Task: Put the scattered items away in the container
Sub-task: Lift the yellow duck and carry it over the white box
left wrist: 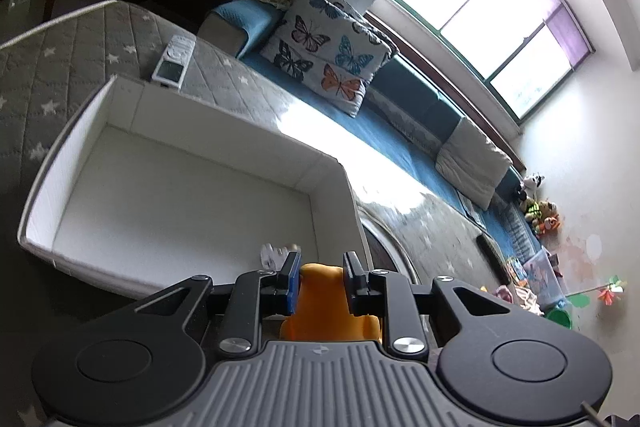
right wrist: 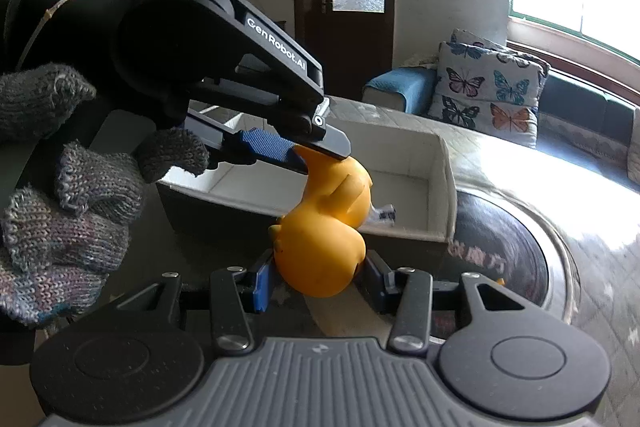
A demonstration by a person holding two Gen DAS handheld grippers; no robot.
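Note:
A yellow-orange rubber duck toy [right wrist: 324, 227] hangs in the air just in front of the white box [right wrist: 444, 187], gripped from two sides. My right gripper [right wrist: 320, 281] is shut on the toy's rounded lower part. My left gripper [right wrist: 308, 153], carried by a hand in a grey knitted glove [right wrist: 60, 207], is shut on the narrow upper end. In the left wrist view the toy [left wrist: 320, 291] fills the gap of the left gripper [left wrist: 322, 269], with the box [left wrist: 224, 115] right behind it. A small white packet [left wrist: 274, 253] lies inside the box near its front wall.
The box sits on a grey star-quilted surface [left wrist: 60, 67] with a white remote [left wrist: 174, 61] behind it. A round dark-centred plate [right wrist: 500, 251] lies to the right of the box. Beyond are a blue sofa with a butterfly cushion [left wrist: 324, 51] and toys on the floor [left wrist: 540, 215].

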